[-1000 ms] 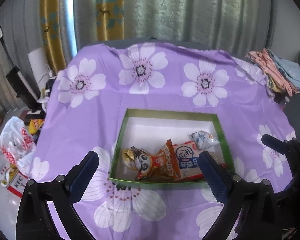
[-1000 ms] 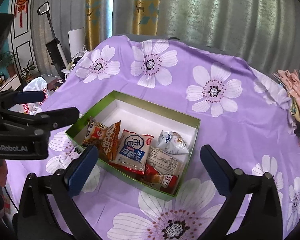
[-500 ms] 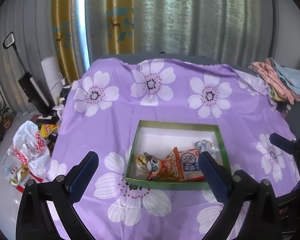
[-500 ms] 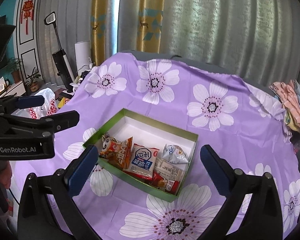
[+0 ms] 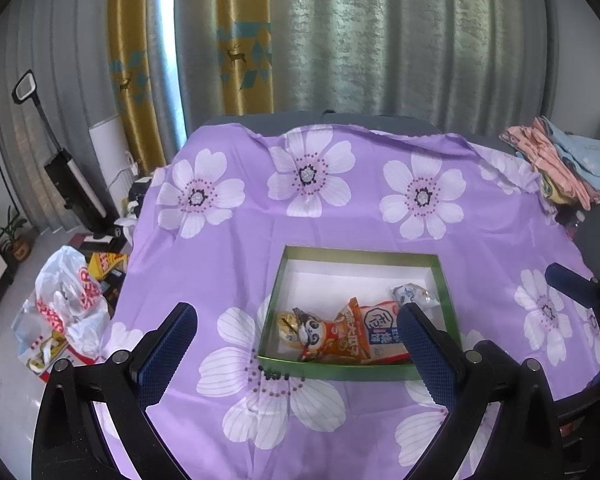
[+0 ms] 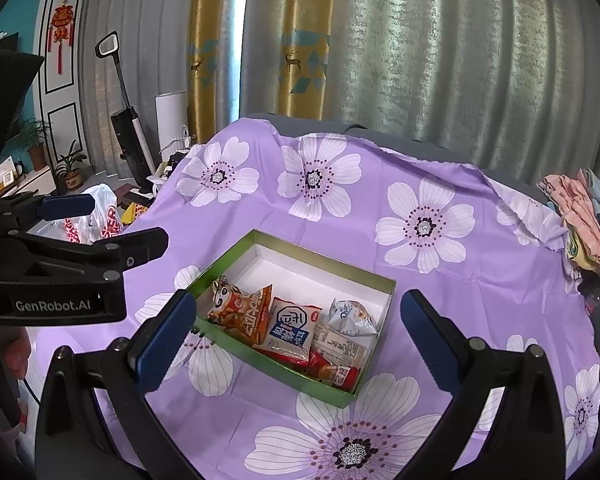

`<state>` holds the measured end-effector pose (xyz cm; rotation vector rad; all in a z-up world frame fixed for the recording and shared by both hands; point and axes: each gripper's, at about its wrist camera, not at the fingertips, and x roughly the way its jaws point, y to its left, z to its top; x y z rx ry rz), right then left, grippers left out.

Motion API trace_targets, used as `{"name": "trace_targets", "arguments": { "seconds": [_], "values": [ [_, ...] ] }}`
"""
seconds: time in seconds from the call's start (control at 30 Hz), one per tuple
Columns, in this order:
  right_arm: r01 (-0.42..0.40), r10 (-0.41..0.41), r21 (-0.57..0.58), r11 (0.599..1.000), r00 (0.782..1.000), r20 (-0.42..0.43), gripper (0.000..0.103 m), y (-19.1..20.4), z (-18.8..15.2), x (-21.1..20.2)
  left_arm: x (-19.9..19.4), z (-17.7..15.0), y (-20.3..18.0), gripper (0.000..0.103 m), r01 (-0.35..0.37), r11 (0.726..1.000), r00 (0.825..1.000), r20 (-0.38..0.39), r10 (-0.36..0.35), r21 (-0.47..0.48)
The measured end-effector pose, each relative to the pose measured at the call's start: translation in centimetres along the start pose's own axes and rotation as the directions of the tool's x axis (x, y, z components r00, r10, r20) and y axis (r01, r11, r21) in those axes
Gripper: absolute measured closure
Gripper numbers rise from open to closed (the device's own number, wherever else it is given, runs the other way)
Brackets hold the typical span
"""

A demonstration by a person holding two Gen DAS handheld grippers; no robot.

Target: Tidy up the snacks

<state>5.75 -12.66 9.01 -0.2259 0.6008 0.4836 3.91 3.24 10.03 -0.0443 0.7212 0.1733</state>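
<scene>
The left gripper (image 5: 296, 328) hangs above the near edge of the table with its blue-padded fingers (image 5: 168, 350) spread wide and nothing between them. The right gripper (image 6: 300, 330) is likewise spread wide and empty, held above the near side of the table.

In the left wrist view, the green box (image 5: 340, 372) sits on the purple flowered tablecloth (image 5: 340, 216), centre-frame, toward 1 o'clock from the gap between the fingers. The snacks lie against its near wall: a gold-wrapped sweet (image 5: 287, 322) at the 9 o'clock end, an orange panda packet (image 5: 332, 338) beside it, a white packet with blue print (image 5: 380, 332) overlapping that, and a pale round packet (image 5: 414, 294) at 2 o'clock.

In the right wrist view, a red sachet (image 6: 332, 370) lies at the box's near corner. At 9 o'clock, the left gripper's body reads "GenRobot.AI".
</scene>
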Motion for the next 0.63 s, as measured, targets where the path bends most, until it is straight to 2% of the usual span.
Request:
{"name": "trace_targets", "arguments": {
  "seconds": [0.63],
  "values": [
    [-0.010,0.010,0.003,1.000,1.000,-0.002,0.000,0.40,0.12,0.29,0.18,0.21,0.09,0.003,-0.001,1.000,1.000,0.005,0.001,-0.022]
  ]
}}
